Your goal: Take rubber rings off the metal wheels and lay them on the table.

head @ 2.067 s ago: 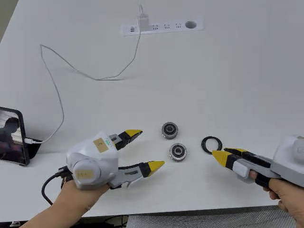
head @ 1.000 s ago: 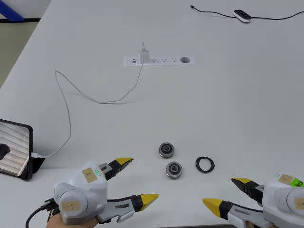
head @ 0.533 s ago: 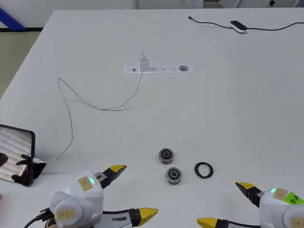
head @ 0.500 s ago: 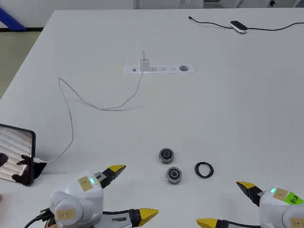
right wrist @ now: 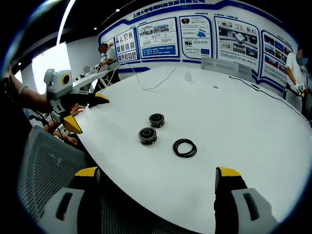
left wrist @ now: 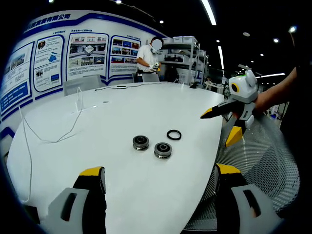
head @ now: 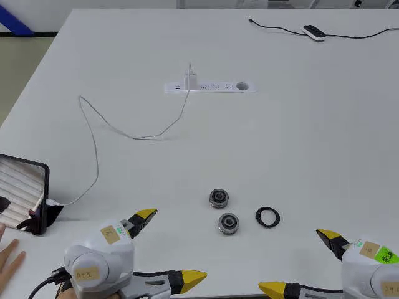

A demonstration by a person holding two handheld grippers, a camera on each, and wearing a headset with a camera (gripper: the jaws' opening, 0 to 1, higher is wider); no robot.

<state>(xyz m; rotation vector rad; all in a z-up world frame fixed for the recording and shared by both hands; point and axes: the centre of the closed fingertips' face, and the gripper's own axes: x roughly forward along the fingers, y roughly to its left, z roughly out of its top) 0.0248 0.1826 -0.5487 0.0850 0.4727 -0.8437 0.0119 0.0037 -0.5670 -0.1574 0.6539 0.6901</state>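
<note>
**Workbench stock: two wheels, one loose ring, both grippers unloaded**

Surface: a large white table (head: 312, 124) is viewed from its near edge.

Task items, grouped near the front centre:
- The farther metal wheel (head: 219, 198) is small and round, with a bright hub and a dark band around its rim. It is laid flat.
- The nearer metal wheel (head: 229, 223) is of the same kind and is laid flat just beside the first, the two apart.
- A thin black rubber ring (head: 267, 217) is laid flat on the bare table, just right of the nearer wheel and not touching it.

Tools:
- The left gripper (head: 170, 246), white-bodied with black jaws tipped yellow, is held over the near left edge. Its jaws are spread wide and nothing is gripped. The wheels and ring are seen ahead of it in its own view, well apart from the tips.
- The right gripper (head: 298, 261), of the same pattern, is held over the near right edge. Its jaws are likewise spread wide and nothing is gripped.

Other articles:
- A white power strip (head: 210, 87) is laid across the middle of the table with a white plug fitted.
- A thin white cable (head: 118, 128) is trailed from that plug to a dark-framed screen (head: 22, 200) propped at the left edge.
- A small white remote-like device (head: 313, 31) on a black cord is placed at the far right.
</note>
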